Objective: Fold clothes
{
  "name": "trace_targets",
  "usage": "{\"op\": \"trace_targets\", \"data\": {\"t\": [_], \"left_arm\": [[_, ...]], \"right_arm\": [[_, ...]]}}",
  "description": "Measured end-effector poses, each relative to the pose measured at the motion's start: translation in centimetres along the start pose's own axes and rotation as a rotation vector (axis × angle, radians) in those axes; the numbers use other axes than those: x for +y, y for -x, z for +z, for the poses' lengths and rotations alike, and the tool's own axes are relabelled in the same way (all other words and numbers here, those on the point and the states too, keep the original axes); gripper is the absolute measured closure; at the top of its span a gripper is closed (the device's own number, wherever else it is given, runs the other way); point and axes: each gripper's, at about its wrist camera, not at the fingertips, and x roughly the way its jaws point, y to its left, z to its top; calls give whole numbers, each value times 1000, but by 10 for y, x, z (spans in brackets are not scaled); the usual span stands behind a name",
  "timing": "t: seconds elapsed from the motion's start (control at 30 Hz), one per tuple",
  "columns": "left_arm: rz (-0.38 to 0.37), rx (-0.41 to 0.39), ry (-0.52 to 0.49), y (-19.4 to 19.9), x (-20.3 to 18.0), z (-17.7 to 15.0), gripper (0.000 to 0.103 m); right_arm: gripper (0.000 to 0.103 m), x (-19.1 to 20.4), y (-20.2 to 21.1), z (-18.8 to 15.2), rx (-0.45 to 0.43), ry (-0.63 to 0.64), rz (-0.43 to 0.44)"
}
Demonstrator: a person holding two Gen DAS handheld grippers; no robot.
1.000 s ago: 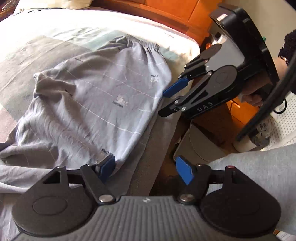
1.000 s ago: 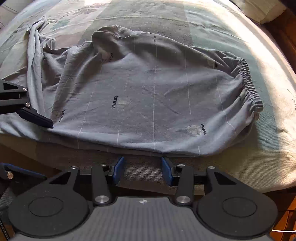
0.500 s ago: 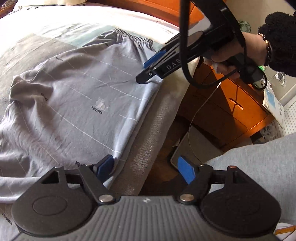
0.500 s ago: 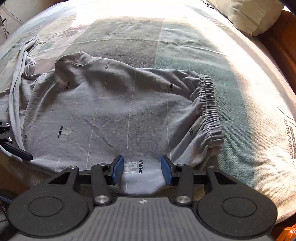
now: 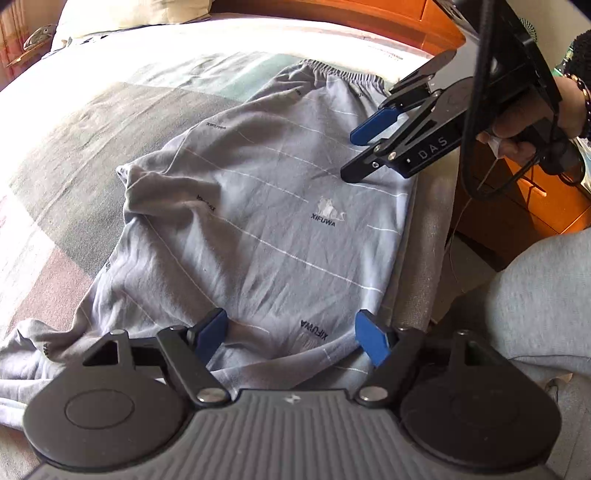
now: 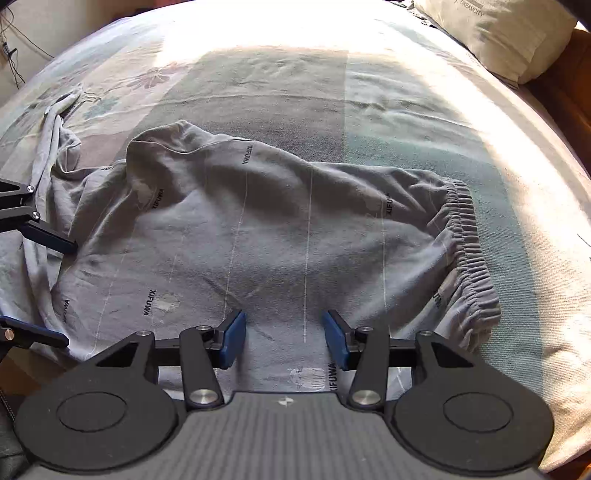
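Note:
Grey-blue trousers (image 5: pixel 258 221) with thin white lines and an elastic waistband (image 6: pixel 469 251) lie spread and rumpled on the bed. My left gripper (image 5: pixel 291 338) is open, its blue pads hovering over the trousers' near edge, with nothing between them. My right gripper (image 6: pixel 284 341) is also open above the near edge, closer to the waistband end. In the left wrist view the right gripper (image 5: pixel 351 155) hangs over the cloth just short of the waistband (image 5: pixel 340 72). In the right wrist view the left gripper (image 6: pixel 55 288) shows at the left edge, over the leg end.
The patterned bedsheet (image 6: pixel 295 92) stretches beyond the trousers, with a pillow (image 6: pixel 498 33) at the far right corner. A wooden nightstand (image 5: pixel 535 206) stands beside the bed. A person's hand (image 5: pixel 517 125) holds the right gripper, and a grey-clad leg (image 5: pixel 546 295) is at the bed's edge.
Both grippers have moved in from the bed's edge and now sit over the trousers. The right gripper shifted towards the waistband end. Both stayed open.

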Motion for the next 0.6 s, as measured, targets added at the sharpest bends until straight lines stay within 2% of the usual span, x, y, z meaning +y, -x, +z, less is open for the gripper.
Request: {"op": "trace_targets", "data": {"t": [0.1,0.17,0.33,0.43,0.6], "left_arm": [[-1,-28,30,-2,2,-2,26],[-3,-41,30,-3,2,-2,23],[1,-63,4,-2,0,-5,23],[18,-72,-19,-1,-4,-9,23],[61,-89,0,-1,-11,-12,23]], "right_arm": [[40,3,-4,-6,-20,-10,-20],[38,5,-6,-10,-33,-16,-33],[32,11,-12,-19,-65,-33,-65],[28,13,-13,-19,-70,-35,-84],[21,12,-16,-16,-56,-74,-105]]}}
